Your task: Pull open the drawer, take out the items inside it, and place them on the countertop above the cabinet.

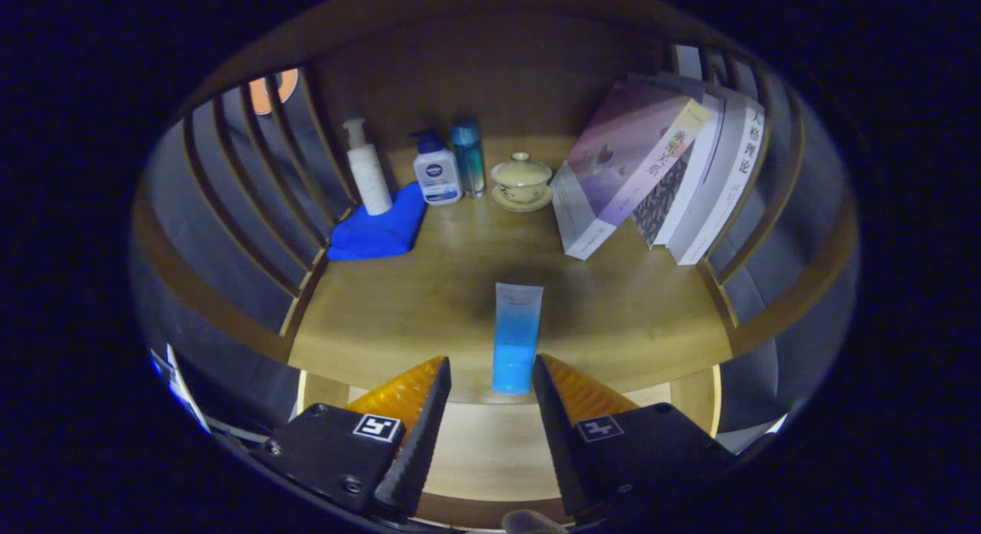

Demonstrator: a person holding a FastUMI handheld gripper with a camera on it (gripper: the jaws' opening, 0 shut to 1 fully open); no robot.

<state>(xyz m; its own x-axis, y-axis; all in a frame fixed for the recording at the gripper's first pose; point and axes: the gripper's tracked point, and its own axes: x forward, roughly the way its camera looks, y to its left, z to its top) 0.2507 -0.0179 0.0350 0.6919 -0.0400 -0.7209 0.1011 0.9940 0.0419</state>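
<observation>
A slim blue and white tube [517, 342] rests on the wooden countertop [414, 304], its near end at the counter's front edge. My gripper [491, 358] is open, with its fingertips on either side of that near end. The right finger sits close against the tube, while a clear gap separates the left finger from it. Below the counter's edge, between and under the fingers, lies the pale wooden inside of the open drawer [483, 450]. I see nothing lying in the part of the drawer that shows.
At the back of the counter stand a white pump bottle [366, 170], a white bottle with a blue cap [437, 174], a blue bottle [468, 157] and a lidded cup on a saucer [521, 181]. A blue cloth [379, 229] lies back left. Leaning books [659, 166] fill the back right. Slatted wooden sides [253, 181] flank the counter.
</observation>
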